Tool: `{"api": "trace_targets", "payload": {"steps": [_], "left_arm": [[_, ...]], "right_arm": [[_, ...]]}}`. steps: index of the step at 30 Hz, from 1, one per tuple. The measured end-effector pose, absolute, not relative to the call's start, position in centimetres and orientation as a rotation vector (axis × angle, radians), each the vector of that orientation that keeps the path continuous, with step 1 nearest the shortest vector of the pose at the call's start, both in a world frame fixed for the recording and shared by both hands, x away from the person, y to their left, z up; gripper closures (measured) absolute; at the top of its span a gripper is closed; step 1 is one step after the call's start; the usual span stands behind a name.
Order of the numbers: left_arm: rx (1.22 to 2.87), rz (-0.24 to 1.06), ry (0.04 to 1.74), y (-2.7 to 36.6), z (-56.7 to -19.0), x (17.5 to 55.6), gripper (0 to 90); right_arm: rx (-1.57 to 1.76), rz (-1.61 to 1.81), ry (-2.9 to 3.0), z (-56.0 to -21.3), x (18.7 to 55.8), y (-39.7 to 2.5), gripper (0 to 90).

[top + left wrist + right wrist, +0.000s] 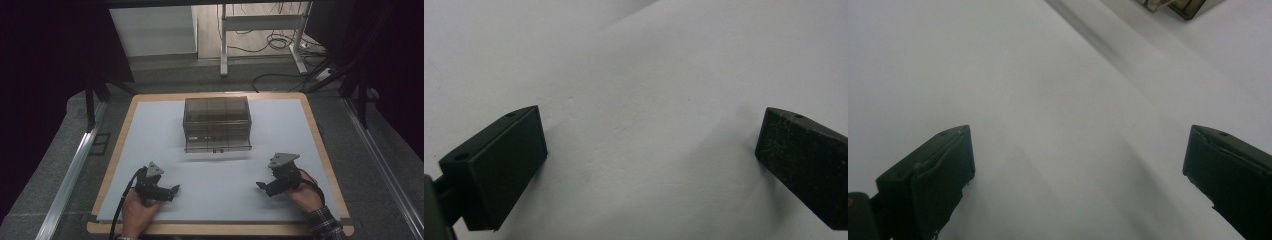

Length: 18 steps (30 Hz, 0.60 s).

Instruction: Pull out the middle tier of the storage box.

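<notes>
A smoky clear plastic box [217, 124] with a lid stands at the middle back of the white mat [215, 165]. My left gripper [174, 189] lies low at the front left, held by a hand, pointing right; its jaws stand wide apart over bare mat [649, 145] with nothing between them. At the front right, my right gripper [260, 186] points left toward the centre, also open and empty [1078, 165]. A corner of the box [1178, 6] peeks in at the top of the right gripper view. Both grippers are well in front of the box.
The mat lies on a wooden board [112, 170] on a grey table with metal rails [70, 170] along its sides. Beyond the table stand a desk frame [260, 30] and floor cables [280, 42]. Dark curtains flank both sides.
</notes>
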<state>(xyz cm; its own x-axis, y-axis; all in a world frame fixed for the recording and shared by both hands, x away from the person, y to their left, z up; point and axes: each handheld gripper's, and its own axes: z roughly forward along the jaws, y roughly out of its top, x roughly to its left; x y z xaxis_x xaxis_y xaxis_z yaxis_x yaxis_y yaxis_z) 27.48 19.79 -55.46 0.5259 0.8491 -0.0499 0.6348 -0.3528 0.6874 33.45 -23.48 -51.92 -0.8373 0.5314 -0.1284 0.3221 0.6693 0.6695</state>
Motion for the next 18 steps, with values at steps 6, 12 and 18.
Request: {"api": "trace_targets", "payload": {"steps": [6, 12, 18], "left_arm": [[2.105, 0.418, 1.200, 19.8, -55.5, 27.5, 0.0], [2.104, 0.418, 1.200, 19.8, -55.5, 27.5, 0.0], [2.104, 0.417, 1.200, 19.8, -55.5, 27.5, 0.0]], "right_arm": [[0.695, 0.963, 2.563, -53.0, 33.0, -24.1, 0.0], [0.726, 1.003, 2.562, -53.3, 32.9, -24.4, 0.0], [0.766, 1.013, 2.590, -53.4, 33.2, -24.5, 0.0]]}}
